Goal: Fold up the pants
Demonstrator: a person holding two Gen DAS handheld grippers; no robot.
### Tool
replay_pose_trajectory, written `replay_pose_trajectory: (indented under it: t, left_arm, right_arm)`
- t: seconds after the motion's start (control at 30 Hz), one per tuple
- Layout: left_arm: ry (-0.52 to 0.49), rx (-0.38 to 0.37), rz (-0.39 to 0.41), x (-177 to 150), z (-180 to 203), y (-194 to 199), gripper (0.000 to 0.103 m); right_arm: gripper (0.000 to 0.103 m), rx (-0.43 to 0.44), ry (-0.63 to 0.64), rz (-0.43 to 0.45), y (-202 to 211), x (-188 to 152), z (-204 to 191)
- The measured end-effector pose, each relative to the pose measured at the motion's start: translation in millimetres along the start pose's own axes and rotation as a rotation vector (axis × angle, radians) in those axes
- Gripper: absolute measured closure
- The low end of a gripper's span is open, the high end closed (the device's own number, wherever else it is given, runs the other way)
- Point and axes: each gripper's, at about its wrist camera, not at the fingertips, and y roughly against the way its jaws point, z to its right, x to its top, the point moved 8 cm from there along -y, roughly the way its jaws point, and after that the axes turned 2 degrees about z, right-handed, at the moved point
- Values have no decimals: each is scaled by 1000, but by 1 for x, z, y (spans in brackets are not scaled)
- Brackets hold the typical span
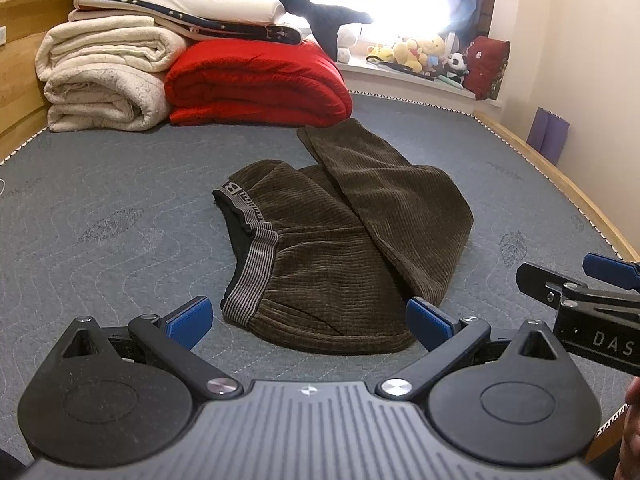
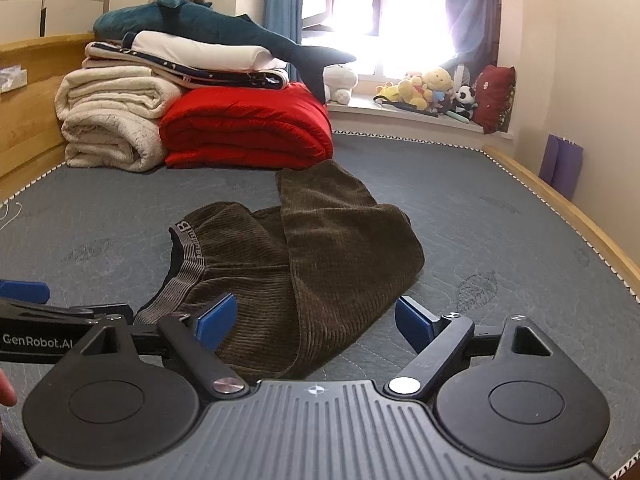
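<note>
Dark brown corduroy pants (image 1: 344,236) (image 2: 304,256) lie folded on the grey mattress, the legs laid back over the seat toward the far side. Their striped grey waistband (image 1: 252,272) (image 2: 180,284) faces left. My left gripper (image 1: 308,320) hovers at the near edge of the pants, open, its blue pads (image 1: 188,320) apart and holding nothing. My right gripper (image 2: 316,320) is open too, with the near fold of the pants lying between its blue pads (image 2: 216,316) and no pad pressing on it. Each gripper shows at the side of the other's view.
Folded cream and red blankets (image 1: 256,80) (image 2: 244,132) with a plush shark on top stand at the far left of the mattress (image 1: 100,208). Plush toys (image 2: 432,92) line the window sill. A wooden bed rail (image 2: 568,220) runs along the right.
</note>
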Motion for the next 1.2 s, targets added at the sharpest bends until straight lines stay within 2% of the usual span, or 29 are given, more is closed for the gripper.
replay_pose_trajectory:
  t: [0.77, 0.9, 0.97, 1.07, 1.13, 1.2]
  left_arm:
    - [-7, 18, -5, -1, 4, -3, 0]
    - [-4, 13, -56, 5, 7, -7, 0]
    - [-19, -8, -72, 16, 5, -8, 0]
    - [-22, -24, -46, 43, -5, -9, 0]
    - [-29, -104, -21, 65, -6, -13, 0]
    - [-87, -178, 14, 83, -3, -19, 0]
  right_arm:
    - [18, -17, -67, 28, -1, -2, 11]
    - [18, -32, -101, 50, 2, -1, 19]
    - [18, -37, -124, 64, 5, -1, 24]
    - [17, -38, -140, 85, 8, 2, 31]
    - [17, -33, -144, 92, 10, 3, 36]
    - [17, -15, -150, 86, 11, 2, 39]
